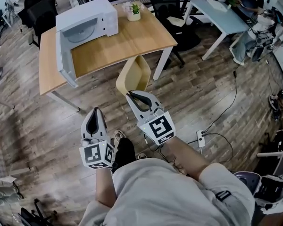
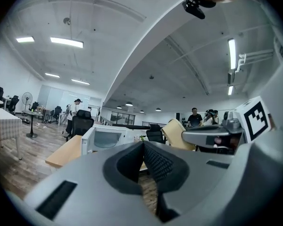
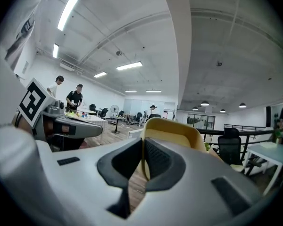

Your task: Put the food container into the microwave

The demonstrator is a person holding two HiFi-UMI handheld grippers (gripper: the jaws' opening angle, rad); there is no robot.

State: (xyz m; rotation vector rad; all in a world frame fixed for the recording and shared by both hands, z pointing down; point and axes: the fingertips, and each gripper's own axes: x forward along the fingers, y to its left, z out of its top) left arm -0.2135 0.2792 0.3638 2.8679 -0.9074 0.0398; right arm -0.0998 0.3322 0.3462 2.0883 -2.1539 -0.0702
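Wooden surface [image 1: 127, 41] ahead with white microwave [image 1: 92, 18], door [image 1: 64, 60] swung wide open, round plate [image 1: 82, 31] inside; small plant pot [image 1: 133, 12] beside it; yellow food container [image 1: 133, 74] in the air near the surface edge, rim pinched in right gripper [image 1: 129, 93] jaws; left gripper [image 1: 95, 110] jaws pressed together, empty.

The left gripper [image 2: 143, 145] is pressing its two grey jaws together, and nothing is sitting between them. Past them, a white box-shaped microwave [image 2: 106, 138] is standing on a light brown wooden table [image 2: 68, 152]. To the right, the other grey gripper [image 2: 186, 135], with its black-and-white square marker cube [image 2: 254, 119], is touching a pale yellow plastic food container [image 2: 177, 134]. Far back, a person in a black shirt [image 2: 194, 117] is standing.
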